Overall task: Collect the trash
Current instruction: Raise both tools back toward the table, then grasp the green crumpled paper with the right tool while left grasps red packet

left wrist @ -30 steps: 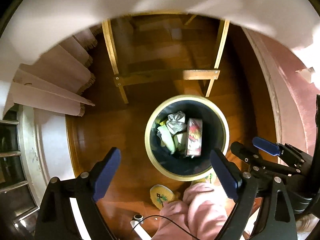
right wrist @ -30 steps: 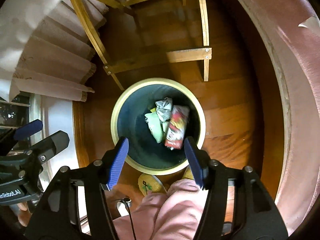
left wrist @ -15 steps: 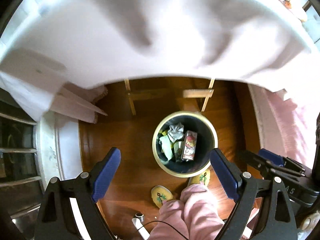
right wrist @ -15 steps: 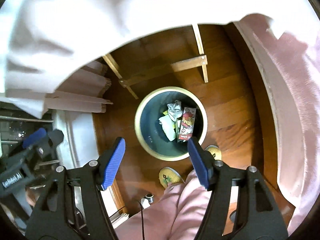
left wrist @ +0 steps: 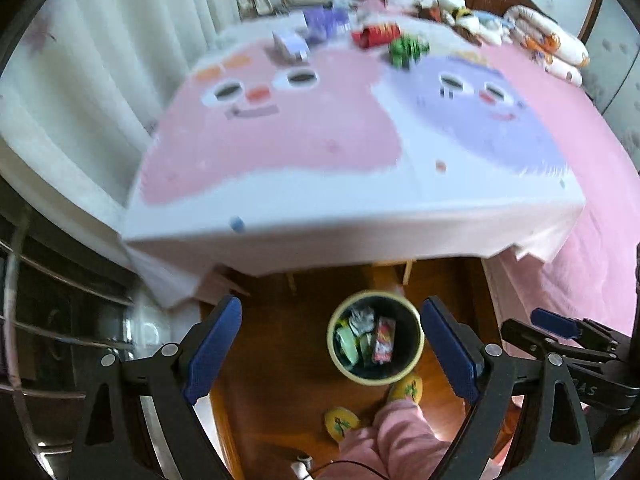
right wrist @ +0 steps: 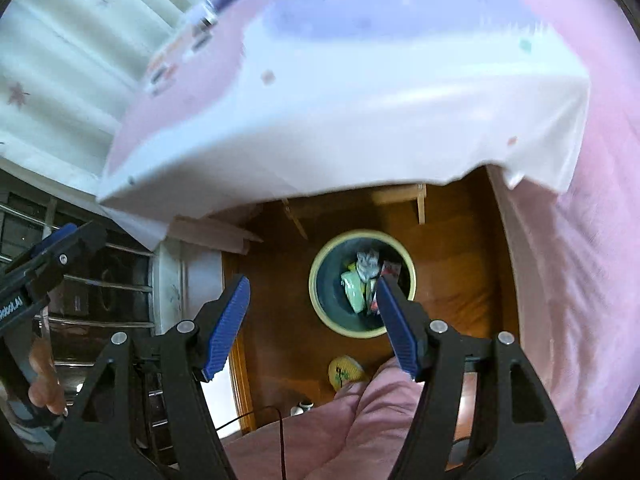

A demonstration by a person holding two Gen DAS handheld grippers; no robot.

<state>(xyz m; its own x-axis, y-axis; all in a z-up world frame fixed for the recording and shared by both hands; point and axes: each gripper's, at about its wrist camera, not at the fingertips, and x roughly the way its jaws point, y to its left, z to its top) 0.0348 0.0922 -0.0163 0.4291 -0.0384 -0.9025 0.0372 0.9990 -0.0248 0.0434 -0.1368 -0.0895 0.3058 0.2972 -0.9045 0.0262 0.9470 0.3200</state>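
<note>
Both hand-held grippers had been lifted up and away from the trash bin. The left hand-held gripper (left wrist: 330,354) was held wide apart with nothing between its blue pads (left wrist: 212,350). The right hand-held gripper (right wrist: 312,326) was spread open too, and nothing was held in it either.

A second before, the bin had been seen big and close under both cameras. Now the trash bin (left wrist: 375,340) was seen small and far below, on the wooden floor (left wrist: 280,360). Wrappers (left wrist: 366,338) were already lying inside it, a red packet beside a green one and a crumpled silver one. A pink trouser leg (left wrist: 394,436) and yellow slippers (left wrist: 340,422) were seen near the bin.

Higher up, the desk (left wrist: 360,236) had come into view, covered by a cloth with a pink face and a purple face. At its far end, more trash was still lying: a red can (left wrist: 376,36), a green thing (left wrist: 408,48) and a white and purple box (left wrist: 290,46). They were blurred, so not much more could be told about them.

It looked like one drop had been finished, and the far end of the desk would probably have to be reached next.
</note>
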